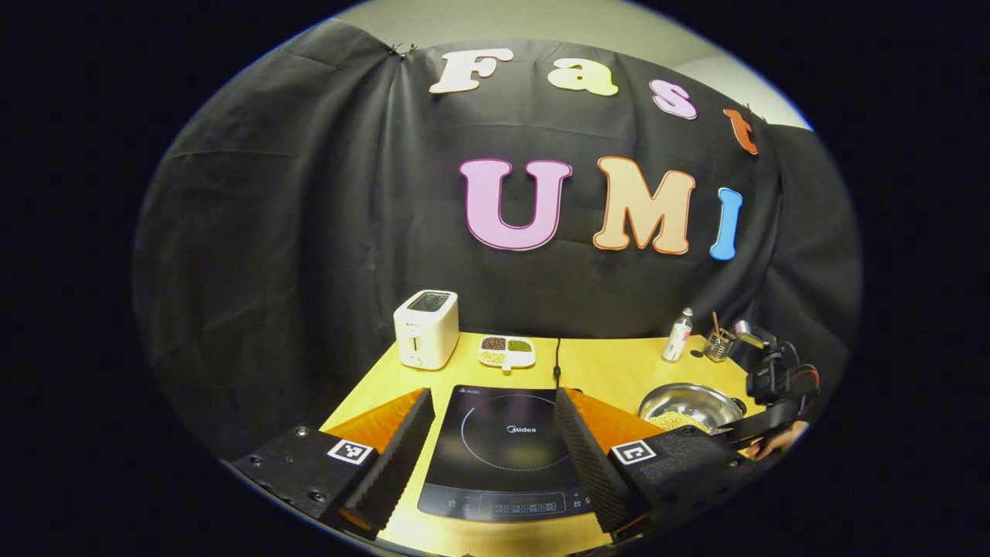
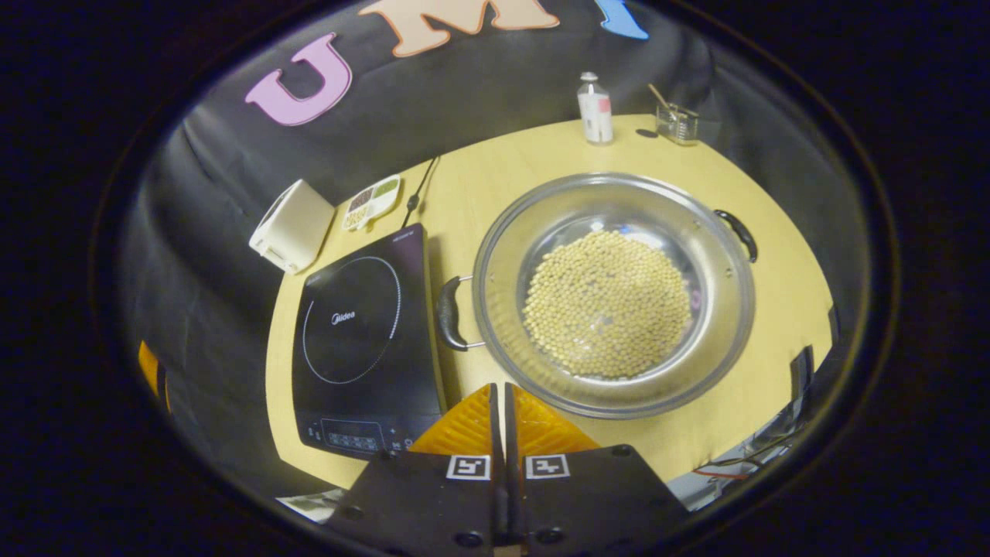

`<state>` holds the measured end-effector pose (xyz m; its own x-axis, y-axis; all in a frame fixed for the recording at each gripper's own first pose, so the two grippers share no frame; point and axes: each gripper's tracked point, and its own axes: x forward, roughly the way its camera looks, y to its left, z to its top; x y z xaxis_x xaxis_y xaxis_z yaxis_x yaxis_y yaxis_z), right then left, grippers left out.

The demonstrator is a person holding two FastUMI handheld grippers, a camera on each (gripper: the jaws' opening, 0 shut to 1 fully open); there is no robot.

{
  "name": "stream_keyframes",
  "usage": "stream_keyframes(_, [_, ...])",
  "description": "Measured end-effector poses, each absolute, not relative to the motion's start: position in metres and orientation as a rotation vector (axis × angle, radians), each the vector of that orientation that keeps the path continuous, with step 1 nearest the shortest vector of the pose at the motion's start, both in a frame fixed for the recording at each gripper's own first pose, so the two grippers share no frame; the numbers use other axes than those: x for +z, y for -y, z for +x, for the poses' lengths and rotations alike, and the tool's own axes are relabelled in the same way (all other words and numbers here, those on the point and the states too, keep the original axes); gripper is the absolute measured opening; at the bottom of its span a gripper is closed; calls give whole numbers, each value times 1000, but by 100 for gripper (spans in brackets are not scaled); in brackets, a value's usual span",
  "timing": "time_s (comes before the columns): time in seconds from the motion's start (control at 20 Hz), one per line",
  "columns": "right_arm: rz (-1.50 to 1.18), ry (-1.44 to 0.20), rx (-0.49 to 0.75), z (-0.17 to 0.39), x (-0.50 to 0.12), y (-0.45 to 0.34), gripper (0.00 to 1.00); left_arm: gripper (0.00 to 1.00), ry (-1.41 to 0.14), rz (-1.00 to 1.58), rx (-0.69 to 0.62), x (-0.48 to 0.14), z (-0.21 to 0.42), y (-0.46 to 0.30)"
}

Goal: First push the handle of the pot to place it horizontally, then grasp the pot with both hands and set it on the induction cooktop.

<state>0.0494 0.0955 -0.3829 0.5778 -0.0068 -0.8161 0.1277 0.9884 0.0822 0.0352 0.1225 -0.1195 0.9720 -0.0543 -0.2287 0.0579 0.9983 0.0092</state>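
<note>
Left gripper, lower centre of the left gripper view: fingers spread wide apart, holding nothing. Right gripper, bottom centre of the right gripper view: fingers pressed together, empty. At the far right of the left gripper view, a hand grips the other gripper.

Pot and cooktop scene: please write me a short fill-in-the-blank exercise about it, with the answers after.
1. The pot stands on the ___, beside the induction cooktop.
2. The pot holds many small pale ___.
3. The right gripper has its fingers ___.
4. The left gripper is ___, with the cooktop seen between its fingers.

Answers: table; beans; shut; open
</note>
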Motion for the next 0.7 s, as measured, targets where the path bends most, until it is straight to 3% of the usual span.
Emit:
stream_keyframes(0.55, [162, -862, -135, 36, -320, 12, 2, 96, -434, -63, -299, -166, 35, -26])
stream_keyframes(0.6, [182, -863, -127, 41, -314, 21, 14, 96, -450, -65, -304, -169, 37, -19])
stream_keyframes(0.65, [188, -863, -131, 50, -314, 35, 5, 96, -463, -69, -307, -172, 40, -11])
stream_keyframes(0.7, [189, -872, -135, 57, -315, 49, 11, 96, -480, -73, -306, -176, 43, -4])
